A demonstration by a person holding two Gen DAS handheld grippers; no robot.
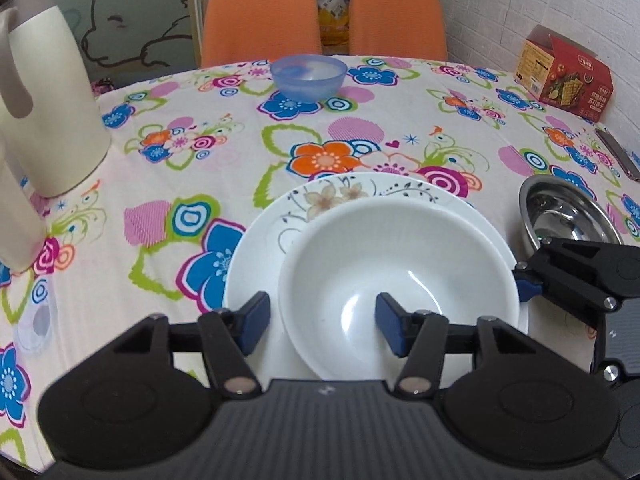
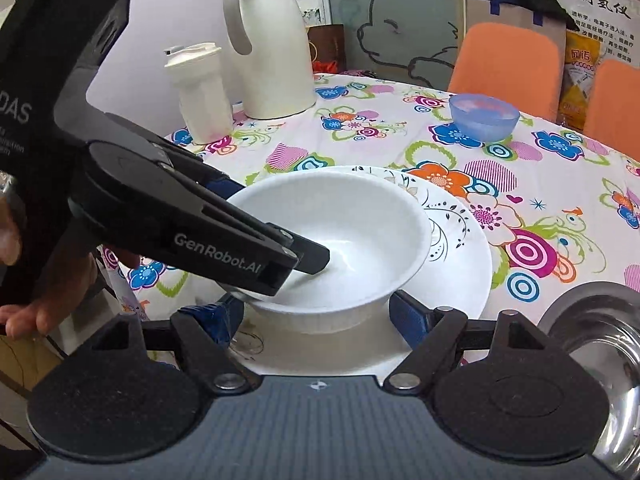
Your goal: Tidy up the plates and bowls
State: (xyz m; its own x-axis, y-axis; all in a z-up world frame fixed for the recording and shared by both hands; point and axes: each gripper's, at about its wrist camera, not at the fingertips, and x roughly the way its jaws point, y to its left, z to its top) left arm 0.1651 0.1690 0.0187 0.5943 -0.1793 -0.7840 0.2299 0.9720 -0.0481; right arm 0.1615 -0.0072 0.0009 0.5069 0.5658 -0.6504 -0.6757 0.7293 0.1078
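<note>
A white bowl (image 1: 396, 280) sits on a white plate with a flower print (image 1: 332, 196) near the table's front edge. My left gripper (image 1: 322, 326) is open, one finger outside the bowl's near-left rim and one inside it. My right gripper (image 2: 316, 314) is open at the bowl's base, its fingers on either side of it over the plate (image 2: 456, 232). The bowl (image 2: 340, 220) and the left gripper's finger (image 2: 224, 232) reaching into it show in the right wrist view. A steel bowl (image 1: 568, 216) stands to the right of the plate. A blue plastic bowl (image 1: 308, 74) stands at the far side.
A cream jug (image 1: 48, 112) and a white shaker bottle (image 2: 200, 88) stand at the table's left. A red cracker box (image 1: 564, 74) and a dark flat object (image 1: 616, 152) lie at the right. Two orange chairs (image 1: 260, 20) stand behind the floral tablecloth (image 1: 200, 140).
</note>
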